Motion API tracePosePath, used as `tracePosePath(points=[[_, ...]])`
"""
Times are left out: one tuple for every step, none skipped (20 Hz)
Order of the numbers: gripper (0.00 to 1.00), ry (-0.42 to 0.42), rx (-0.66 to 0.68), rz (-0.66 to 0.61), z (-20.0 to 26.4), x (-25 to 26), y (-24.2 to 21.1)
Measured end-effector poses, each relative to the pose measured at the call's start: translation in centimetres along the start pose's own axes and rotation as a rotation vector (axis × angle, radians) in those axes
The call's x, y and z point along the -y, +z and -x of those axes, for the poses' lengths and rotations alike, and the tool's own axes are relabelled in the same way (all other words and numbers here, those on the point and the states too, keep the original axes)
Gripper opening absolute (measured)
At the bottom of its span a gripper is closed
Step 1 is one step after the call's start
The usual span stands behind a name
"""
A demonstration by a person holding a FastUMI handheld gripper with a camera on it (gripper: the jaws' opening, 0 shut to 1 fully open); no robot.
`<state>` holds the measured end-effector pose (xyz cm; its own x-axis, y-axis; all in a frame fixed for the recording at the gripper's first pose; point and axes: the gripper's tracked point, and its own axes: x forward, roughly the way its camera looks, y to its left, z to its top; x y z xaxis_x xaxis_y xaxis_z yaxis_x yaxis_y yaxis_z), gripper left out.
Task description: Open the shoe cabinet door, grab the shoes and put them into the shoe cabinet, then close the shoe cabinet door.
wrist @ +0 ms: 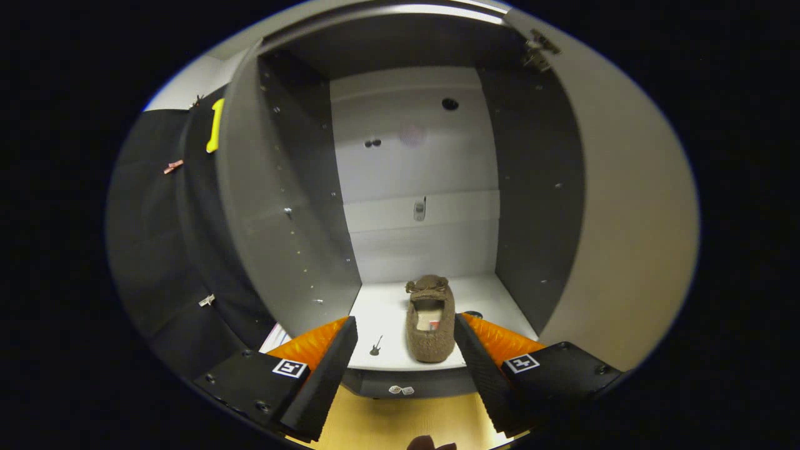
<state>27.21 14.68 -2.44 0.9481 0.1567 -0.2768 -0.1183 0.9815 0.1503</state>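
The shoe cabinet [294, 187] stands open in front of me, its door [631, 206] swung out to the right. A brown fuzzy shoe [430, 319] lies on the white bottom shelf [487, 300], heel toward me, toe pointing at the back panel. My gripper [406, 340] is open, its fingers spread wide on either side of the shoe's heel end without touching it. Nothing is held between them.
The cabinet's grey side walls [531, 187] close in left and right, with hinges [537, 50] at the upper right. A small dark sticker [375, 345] lies on the shelf left of the shoe. Wooden floor [406, 419] shows below the fingers.
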Motion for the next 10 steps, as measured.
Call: tracePosePath(points=[[0.98,0.003,0.021,0.004,2.0,0.1,0.2],[0.98,0.005,0.046,0.008,4.2,0.3,0.4],[0.98,0.002,0.085,0.016,6.4,0.6,0.9],[0.98,-0.011,0.117,0.019,8.4,1.1,1.3],[0.98,-0.013,0.149,0.02,10.5,1.5,1.6],[0.98,-0.017,0.174,0.018,12.8,1.7,1.8],[0.98,-0.014,0.19,0.018,14.7,1.9,1.8],[0.98,-0.013,0.203,0.03,16.5,2.1,1.5],[0.98,-0.022,0.209,0.047,18.3,2.6,1.3],[0.98,-0.022,0.219,0.059,20.0,2.8,1.1]])
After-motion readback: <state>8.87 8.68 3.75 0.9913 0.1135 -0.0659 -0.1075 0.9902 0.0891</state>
